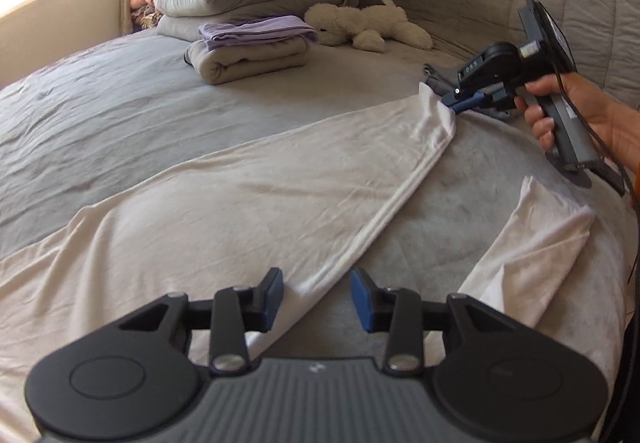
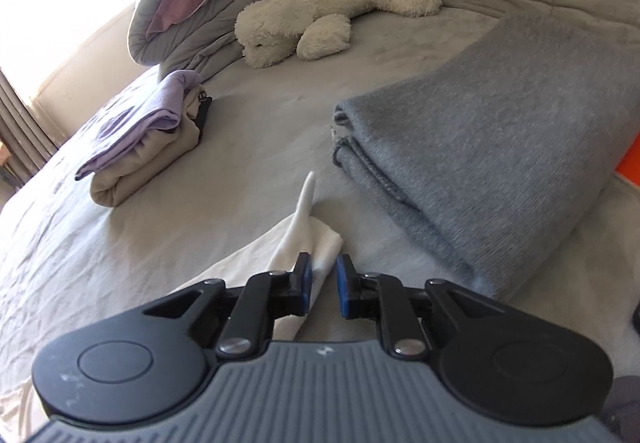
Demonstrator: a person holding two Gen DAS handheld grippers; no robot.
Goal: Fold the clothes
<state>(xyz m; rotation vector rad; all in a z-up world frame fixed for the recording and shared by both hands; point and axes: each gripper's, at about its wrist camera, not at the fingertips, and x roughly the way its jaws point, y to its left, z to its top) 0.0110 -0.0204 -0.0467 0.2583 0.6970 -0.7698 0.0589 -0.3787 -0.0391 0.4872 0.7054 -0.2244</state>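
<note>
Your left gripper (image 1: 316, 297) stands open, pads apart, with the near corner of the white garment (image 1: 224, 211) lying between them but not pinched. Your right gripper (image 2: 322, 285) is nearly closed, yet a slit shows beside the far corner of that cloth, so I cannot tell whether it truly bites. In the left wrist view it sits at 2 o'clock, angled down at the bed (image 1: 100, 115), your hand (image 1: 576, 115) wrapped round the handle.

The garment lies spread flat, running from 8 o'clock toward 2 o'clock, with a loose sleeve (image 1: 532, 255) at 4 o'clock. Judge it light, thin and limp: it will sag and slide, so take doubled edges at the corners. The folded grey blanket (image 2: 500, 147) lies just beside at 2 o'clock.
</note>
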